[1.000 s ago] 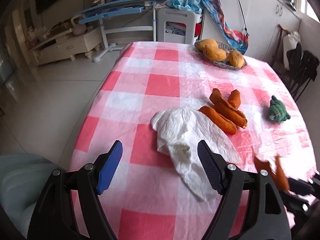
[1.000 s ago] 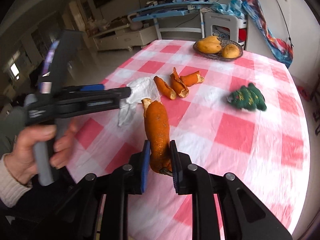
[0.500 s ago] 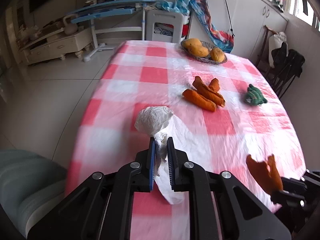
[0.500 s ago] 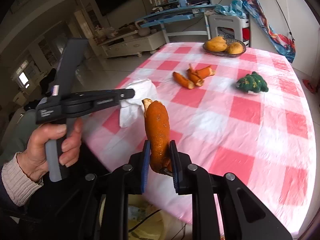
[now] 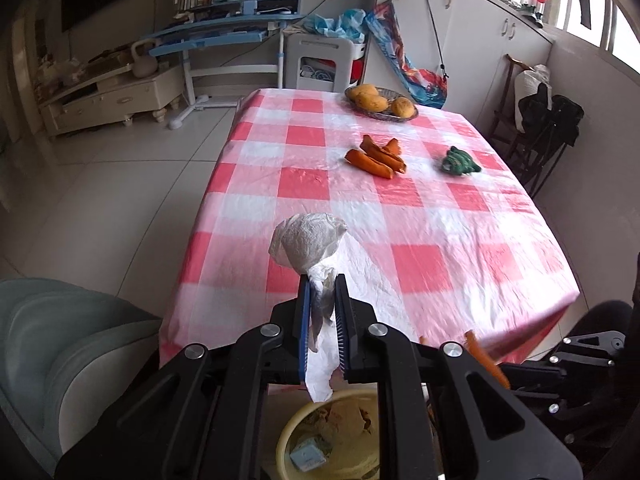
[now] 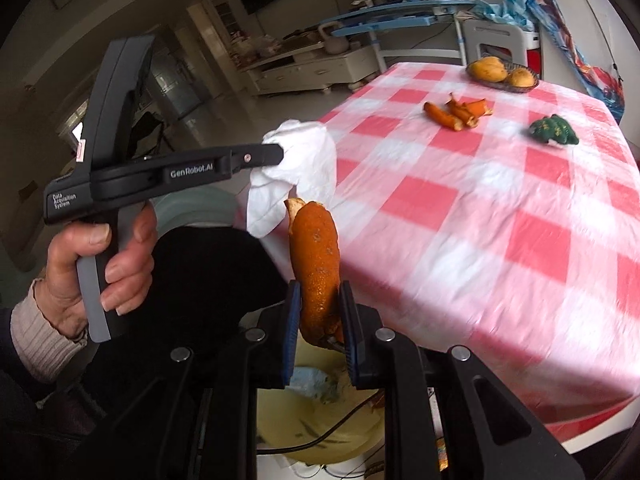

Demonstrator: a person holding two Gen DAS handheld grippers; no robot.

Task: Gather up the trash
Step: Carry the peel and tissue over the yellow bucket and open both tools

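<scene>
Left tongs (image 5: 322,312) are pinching a crumpled white paper tissue (image 5: 306,242); right tongs (image 6: 320,320) are pinching a curled orange peel (image 6: 314,252). Carrying step: both are hovering over the yellow plastic bin (image 5: 288,436) below, so releasing seems next.

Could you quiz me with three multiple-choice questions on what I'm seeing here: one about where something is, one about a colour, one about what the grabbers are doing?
1. Where do the loose orange peels lie?
A. in the fruit basket
B. on the checked tablecloth
C. on the floor

2. What colour is the small knitted toy?
A. green
B. blue
C. yellow

3. What is the left gripper doing?
A. standing open, empty
B. clamped on a white tissue
C. clamped on a mango

Answers: 1 B, they rest on the tablecloth, short of the basket. 2 A, plainly green. 3 B, the tissue sits pinched between its pads.
</scene>
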